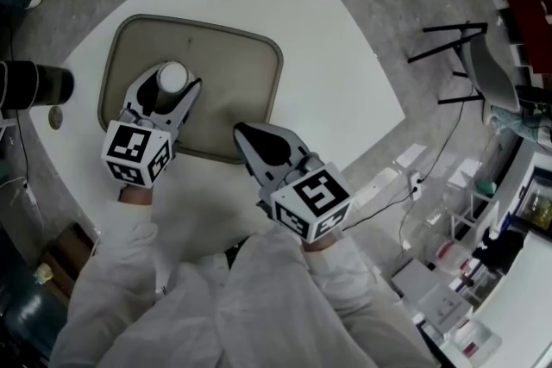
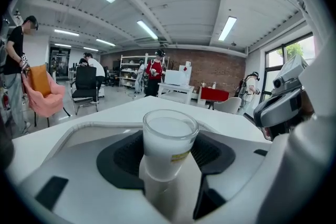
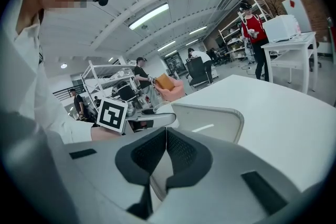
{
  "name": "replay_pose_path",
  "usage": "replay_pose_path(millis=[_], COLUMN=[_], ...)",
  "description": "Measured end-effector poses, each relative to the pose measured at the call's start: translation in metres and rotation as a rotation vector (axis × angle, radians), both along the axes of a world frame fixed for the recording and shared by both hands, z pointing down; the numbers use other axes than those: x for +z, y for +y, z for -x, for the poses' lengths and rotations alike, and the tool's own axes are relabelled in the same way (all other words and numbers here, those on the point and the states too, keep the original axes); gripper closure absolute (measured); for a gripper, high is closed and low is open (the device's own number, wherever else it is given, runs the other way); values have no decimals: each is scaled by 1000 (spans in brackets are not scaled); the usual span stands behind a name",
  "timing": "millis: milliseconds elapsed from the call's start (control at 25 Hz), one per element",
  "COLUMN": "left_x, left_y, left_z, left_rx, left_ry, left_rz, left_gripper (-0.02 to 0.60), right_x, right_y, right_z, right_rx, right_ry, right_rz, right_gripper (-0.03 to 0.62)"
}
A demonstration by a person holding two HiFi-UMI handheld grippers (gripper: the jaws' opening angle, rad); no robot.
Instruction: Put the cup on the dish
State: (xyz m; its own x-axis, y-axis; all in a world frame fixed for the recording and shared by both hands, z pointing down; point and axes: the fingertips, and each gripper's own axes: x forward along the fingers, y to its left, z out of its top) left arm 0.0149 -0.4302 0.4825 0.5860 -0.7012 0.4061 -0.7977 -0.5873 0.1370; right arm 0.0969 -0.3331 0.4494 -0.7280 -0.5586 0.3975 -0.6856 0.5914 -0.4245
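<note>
A clear cup (image 1: 172, 77) (image 2: 168, 144) with white contents stands upright between the black pads of my left gripper (image 1: 170, 87) (image 2: 169, 159), which is shut on it over the left part of the beige dish (image 1: 233, 65) (image 2: 89, 136). Whether the cup's base touches the dish I cannot tell. My right gripper (image 1: 244, 132) (image 3: 166, 134) is shut with nothing in it, its tips at the dish's near rim (image 3: 210, 120). The left gripper's marker cube (image 3: 111, 114) shows in the right gripper view, to the left.
The dish lies on a white table (image 1: 302, 30). A black cylinder (image 1: 34, 84) and a small round disc (image 1: 55, 117) sit at the table's left edge. A power strip (image 1: 379, 185) and cables lie on the floor to the right.
</note>
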Motion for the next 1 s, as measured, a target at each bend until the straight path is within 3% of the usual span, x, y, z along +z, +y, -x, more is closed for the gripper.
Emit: replay_pose_path(millis=[1000], left_x=[13], left_y=[1], left_z=[0], left_rx=[32], left_ry=[-19], left_rz=[4], left_gripper=[305], right_x=[7], right_y=[8], right_z=[1], right_rx=[13], right_ry=[-7], right_rz=[23], right_gripper=[580])
